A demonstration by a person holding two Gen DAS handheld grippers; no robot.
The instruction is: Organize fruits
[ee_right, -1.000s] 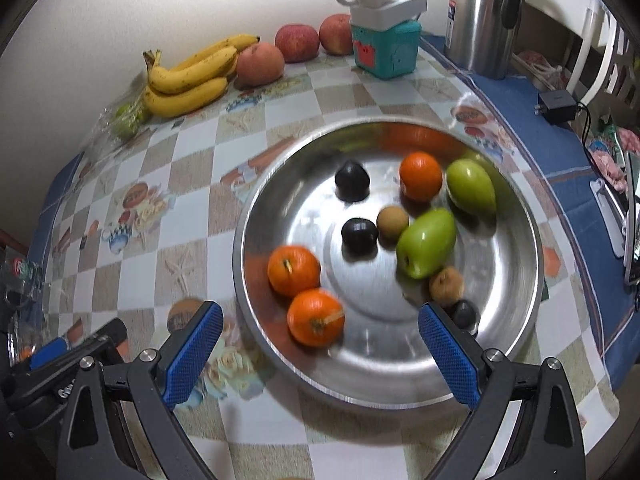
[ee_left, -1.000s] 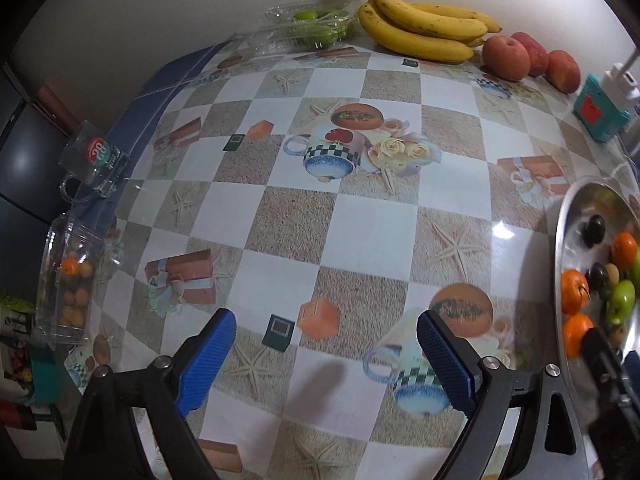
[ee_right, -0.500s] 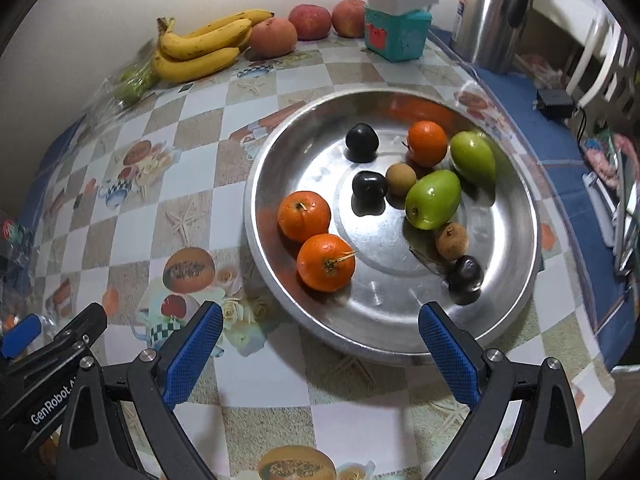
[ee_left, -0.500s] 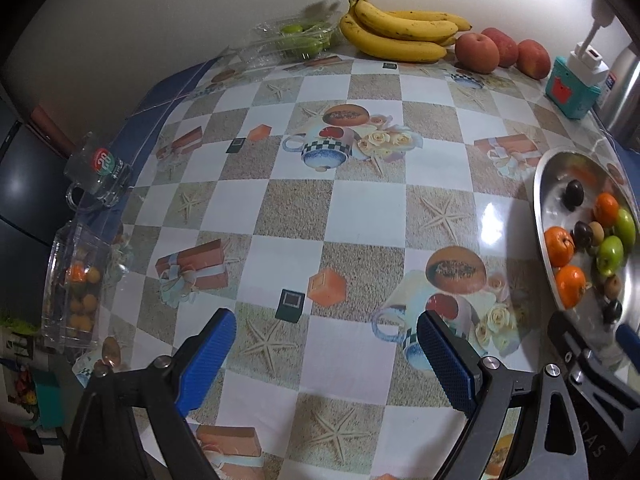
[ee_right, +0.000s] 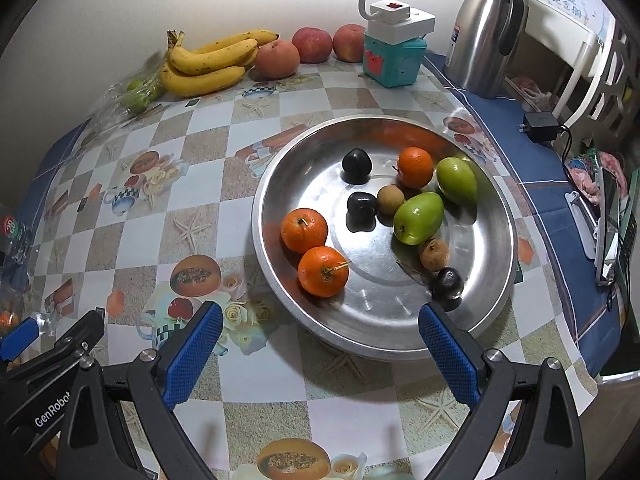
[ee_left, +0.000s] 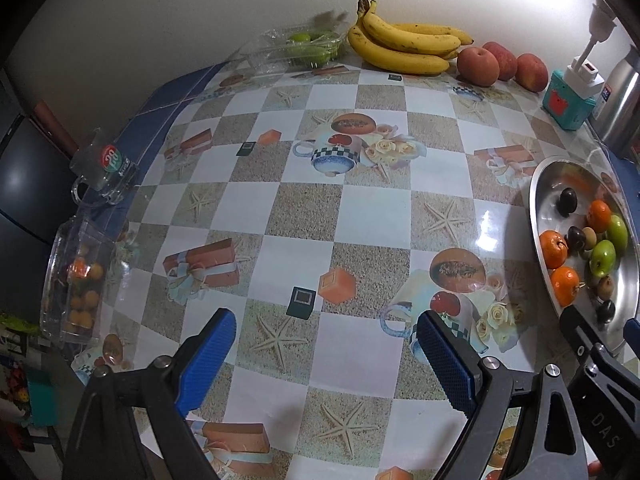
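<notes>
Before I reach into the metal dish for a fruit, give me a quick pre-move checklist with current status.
1. Right tool open and empty: ok.
2. Left tool open and empty: ok.
3. Metal dish flat on the table: ok.
4. Nearest orange unobstructed from above: ok.
5. Tools apart from each other: ok, left tool sits beside the right one without touching.
6. Sorting destination for the fruit: cannot tell.

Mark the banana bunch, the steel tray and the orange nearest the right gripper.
banana bunch (ee_right: 208, 65): right wrist view, on the middle banana's body.
steel tray (ee_right: 490, 296): right wrist view, on the bare inner wall.
nearest orange (ee_right: 323, 271): right wrist view, on its peel, beside the stem.
</notes>
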